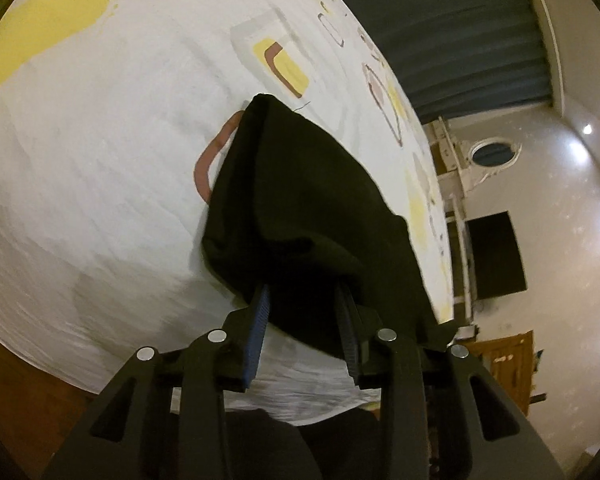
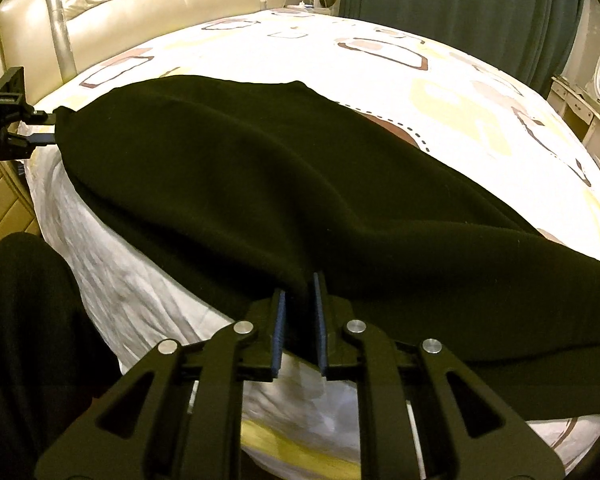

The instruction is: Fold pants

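Black fleece pants (image 2: 240,184) may slip: your left gripper (image 1: 302,300) has its jaws apart around the hem, while your right gripper (image 2: 299,304) has its jaws clamped on the cloth over the bed (image 2: 380,64).

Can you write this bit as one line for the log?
left claw: open around pants edge | right claw: shut on black pants | pants: spread over bed

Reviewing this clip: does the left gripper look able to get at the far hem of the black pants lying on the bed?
Probably yes. The left gripper already sits at the near edge of the pants, and nothing lies on the bedsheet between it and the far hem; whether the arm stretches that far is unclear.
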A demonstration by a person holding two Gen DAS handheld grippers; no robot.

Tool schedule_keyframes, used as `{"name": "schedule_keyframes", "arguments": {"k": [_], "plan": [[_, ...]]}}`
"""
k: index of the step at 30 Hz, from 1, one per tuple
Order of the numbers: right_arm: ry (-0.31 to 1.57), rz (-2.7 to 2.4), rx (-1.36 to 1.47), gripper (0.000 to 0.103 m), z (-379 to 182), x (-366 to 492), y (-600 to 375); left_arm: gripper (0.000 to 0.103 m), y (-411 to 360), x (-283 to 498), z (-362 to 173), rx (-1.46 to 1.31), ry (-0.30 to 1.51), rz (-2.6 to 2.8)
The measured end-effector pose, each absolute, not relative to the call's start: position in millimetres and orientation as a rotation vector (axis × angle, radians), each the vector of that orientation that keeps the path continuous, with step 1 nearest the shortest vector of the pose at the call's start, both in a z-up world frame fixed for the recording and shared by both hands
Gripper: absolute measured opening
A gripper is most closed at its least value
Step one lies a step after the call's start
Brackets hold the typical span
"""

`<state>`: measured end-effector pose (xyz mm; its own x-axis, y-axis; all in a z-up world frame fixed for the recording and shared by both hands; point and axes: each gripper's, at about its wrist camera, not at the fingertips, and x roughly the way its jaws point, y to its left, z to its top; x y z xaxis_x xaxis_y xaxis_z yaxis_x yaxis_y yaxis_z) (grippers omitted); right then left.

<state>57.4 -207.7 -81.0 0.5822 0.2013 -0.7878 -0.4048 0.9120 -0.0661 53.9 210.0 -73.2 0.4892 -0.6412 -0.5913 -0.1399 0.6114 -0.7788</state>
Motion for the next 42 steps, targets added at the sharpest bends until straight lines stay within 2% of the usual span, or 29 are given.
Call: {"name": "schedule_keyframes", "arguments": {"k": [2,5,14,15,16,17,25,30,32,33,34,36,40,42], "plan": [[0.882,0.358,-0.249,0.013,-81,58,-208,0.035,208,51,-69,-0.898,1.023,-0.372],[0.882,0.358,-0.243,0.014,-81,58,-209,0.043,206,50,-66,-0.908,1.003,-0.384],[0.88,0.357,-0.238,0.016,-81,58,-209,0.043,203,62,-79,-0.863,1.038,-0.283],[0.88,0.356,-0.235,0.016,-81,58,-209,0.041,203,65,-79,-0.837,1.044,-0.261],[0.88,0.356,-0.23,0.016,-81,59,-210,0.021,202,68,-79,-0.816,1.053,-0.238],[0.881,0.355,-0.224,0.016,-80,59,-210,0.01,201,70,-80,-0.794,1.065,-0.215],[0.871,0.358,-0.318,0.018,-80,49,-196,0.007,203,70,-80,-0.687,1.063,-0.117],[0.897,0.403,-0.149,0.021,-73,55,-215,0.009,200,69,-79,-0.642,1.067,-0.128],[0.909,0.432,-0.047,0.027,-63,55,-232,0.015,192,65,-66,-0.547,1.052,-0.12],[0.899,0.433,0.021,0.036,-55,52,-247,0.019,186,61,-59,-0.482,1.036,-0.099],[0.878,0.42,0.085,0.048,-48,49,-264,0.027,180,56,-49,-0.398,1.017,-0.056],[0.827,0.371,0.239,0.059,-32,40,-311,0.039,171,49,-36,-0.313,0.964,-0.024],[0.734,0.174,0.507,0.059,-20,15,-425,0.07,153,41,-13,-0.229,0.865,0.021],[0.674,-0.007,0.663,0.059,-24,-6,-496,0.072,144,41,-7,-0.209,0.829,0.031]]}}
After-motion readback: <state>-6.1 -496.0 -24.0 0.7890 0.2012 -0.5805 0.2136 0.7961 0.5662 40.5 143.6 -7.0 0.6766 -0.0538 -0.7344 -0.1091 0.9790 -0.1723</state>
